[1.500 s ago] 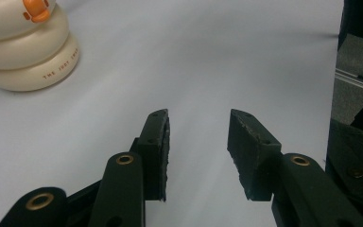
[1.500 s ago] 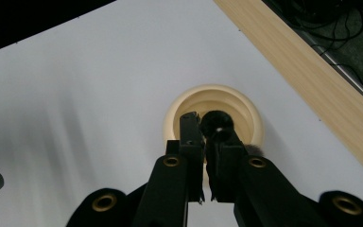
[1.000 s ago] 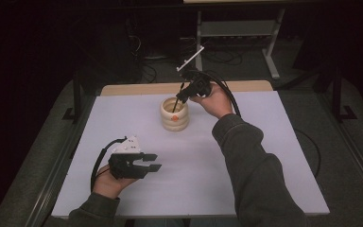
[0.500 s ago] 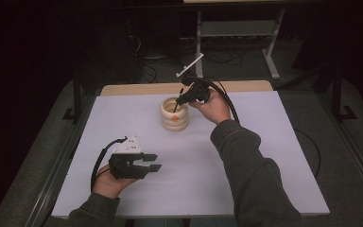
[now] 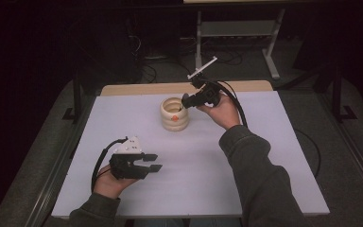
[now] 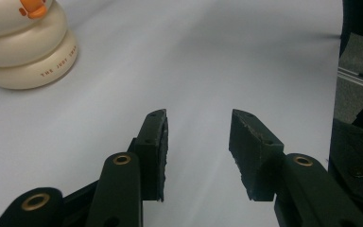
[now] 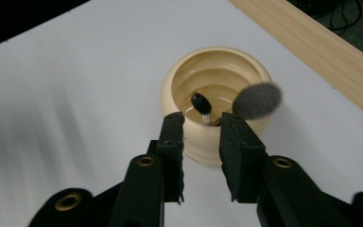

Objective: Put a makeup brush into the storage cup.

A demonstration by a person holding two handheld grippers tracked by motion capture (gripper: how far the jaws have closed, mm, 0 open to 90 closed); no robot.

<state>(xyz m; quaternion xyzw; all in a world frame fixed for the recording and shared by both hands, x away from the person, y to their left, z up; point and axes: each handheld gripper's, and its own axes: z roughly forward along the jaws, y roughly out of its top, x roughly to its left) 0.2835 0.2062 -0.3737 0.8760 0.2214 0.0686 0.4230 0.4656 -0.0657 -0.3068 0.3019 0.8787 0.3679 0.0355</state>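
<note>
1. Dark surroundings frame a white table (image 5: pixel 264 179) with a wooden strip along its far edge; stands and cables sit in the gloom beyond it.

2. At near left, the left gripper (image 5: pixel 152 161) rests low over the sheet in the person's left hand (image 5: pixel 108 182), pointing right. Its jaws are parted with nothing between them, as the left gripper view confirms: bare white surface shows in the gap.

3. Toward the far middle stands a cream ribbed cup (image 5: pixel 174 113) with a small orange mark on its side. Inside it lean a dark-tipped stick (image 7: pixel 202 108) and a grey fluffy brush head (image 7: pixel 257 100), which pokes above the rim on the cup's right in the right gripper view.

4. Just right of the cup, the right gripper (image 5: pixel 185 101) tilts down toward the rim, held by the right hand (image 5: pixel 223 109). Its jaws have just been opening; they stand released, and in the right gripper view the stick's top shows in the gap beyond the pads, gripped by neither.

5. Deciding relation: the cup's contents lie straight ahead of and slightly below the right gripper's tips, their long axes roughly upright, leaning a little. The right hand is by far the nearer; the left gripper is well apart, nearer the person.

6. My judgement: the stick looks freshly dropped in, so backing the right gripper away cleanly comes next.
</note>
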